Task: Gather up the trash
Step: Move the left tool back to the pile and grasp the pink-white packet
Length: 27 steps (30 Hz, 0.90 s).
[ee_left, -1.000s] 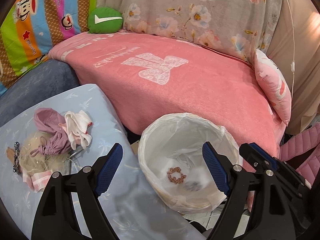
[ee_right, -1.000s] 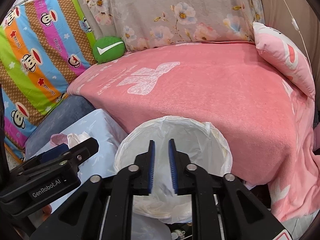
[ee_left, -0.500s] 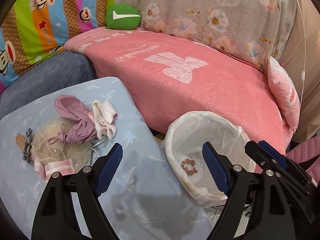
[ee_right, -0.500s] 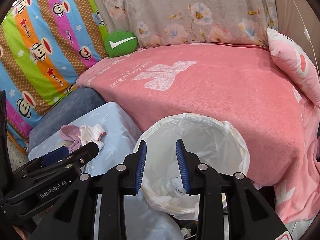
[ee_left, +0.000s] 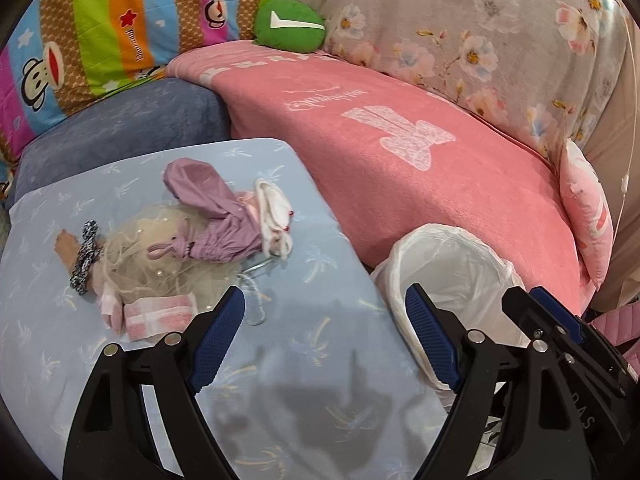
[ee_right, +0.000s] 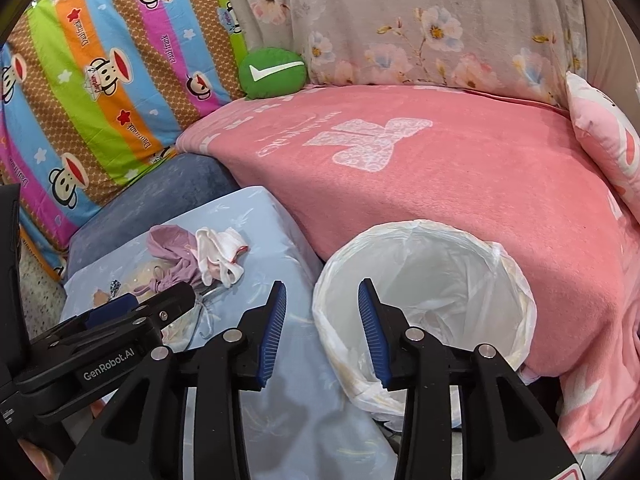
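A white-lined trash bin point(ee_left: 452, 276) point(ee_right: 424, 292) stands between the light blue cushion point(ee_left: 312, 360) point(ee_right: 256, 224) and the pink sofa. On the cushion lies a heap: a purple pouch point(ee_left: 216, 208) point(ee_right: 172, 248), white cloth point(ee_left: 274, 210) point(ee_right: 218, 252), beige netting point(ee_left: 160, 260), a dark scrunchie point(ee_left: 86, 256) and a pink-white folded piece point(ee_left: 158, 316). My left gripper point(ee_left: 326, 336) stands open over the cushion's near edge, nothing between its fingers. My right gripper point(ee_right: 320, 328) hangs over the bin's left rim, its jaws opening, nothing between them. The left gripper's body point(ee_right: 104, 344) shows low left in the right wrist view.
A pink blanket point(ee_left: 400, 152) point(ee_right: 440, 168) covers the sofa seat behind the bin. A green round cushion point(ee_left: 290, 26) point(ee_right: 272, 74), a striped monkey-print pillow point(ee_left: 100, 28), a floral cover point(ee_right: 400, 20) and a pink pillow point(ee_left: 586, 216) line the back. A grey-blue armrest point(ee_left: 132, 120) borders the cushion.
Both grippers have moved left, from over the bin toward the blue cushion. The right gripper's jaws have spread from nearly shut to clearly apart. The heap now sits nearer the left gripper.
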Motion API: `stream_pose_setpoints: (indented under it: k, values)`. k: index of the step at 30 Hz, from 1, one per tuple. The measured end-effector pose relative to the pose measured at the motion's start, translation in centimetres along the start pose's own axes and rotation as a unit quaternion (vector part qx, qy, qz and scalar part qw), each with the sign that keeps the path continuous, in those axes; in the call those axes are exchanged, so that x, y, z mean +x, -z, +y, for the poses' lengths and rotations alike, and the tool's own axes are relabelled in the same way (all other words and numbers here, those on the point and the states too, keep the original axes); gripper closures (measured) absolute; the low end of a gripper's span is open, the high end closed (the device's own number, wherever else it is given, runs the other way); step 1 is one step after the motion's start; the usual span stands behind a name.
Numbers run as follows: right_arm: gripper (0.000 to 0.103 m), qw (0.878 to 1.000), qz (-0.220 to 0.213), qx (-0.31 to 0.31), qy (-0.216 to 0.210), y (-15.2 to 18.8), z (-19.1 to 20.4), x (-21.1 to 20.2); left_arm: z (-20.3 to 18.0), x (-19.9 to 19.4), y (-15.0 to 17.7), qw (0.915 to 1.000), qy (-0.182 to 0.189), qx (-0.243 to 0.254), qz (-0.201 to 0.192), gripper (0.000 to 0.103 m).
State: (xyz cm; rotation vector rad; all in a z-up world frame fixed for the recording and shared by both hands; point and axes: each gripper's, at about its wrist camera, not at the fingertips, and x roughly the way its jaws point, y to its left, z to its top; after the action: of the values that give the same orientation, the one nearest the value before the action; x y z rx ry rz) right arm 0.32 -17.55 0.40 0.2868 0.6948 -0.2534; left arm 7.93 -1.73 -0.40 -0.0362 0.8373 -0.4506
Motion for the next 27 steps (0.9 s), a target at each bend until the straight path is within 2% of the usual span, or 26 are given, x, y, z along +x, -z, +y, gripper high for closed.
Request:
stream_pose_setpoints:
  k: [14,16,18,27]
  values:
    - [0.064,0.999,0.025,-0.036,-0.019,1.1,4.7,1.8,6.4,0.2,1.5,0.9976,-0.034,-0.059,0.014,0.024]
    - [0.062,0.998,0.029,-0.042,-0.023,1.3,5.4,2.1,7.5,0.3,1.7,0.9968,-0.036,-0.069,0.018,0.021]
    - [0.060,0.998,0.032,-0.047,-0.026,1.5,6.1,2.4,8.6,0.4,2.0,0.9956,-0.044,-0.081,0.019,0.017]
    - [0.059,0.996,0.052,-0.063,-0.039,2.5,9.0,4.2,14.5,1.4,3.2,0.9856,-0.083,-0.143,0.037,0.016]
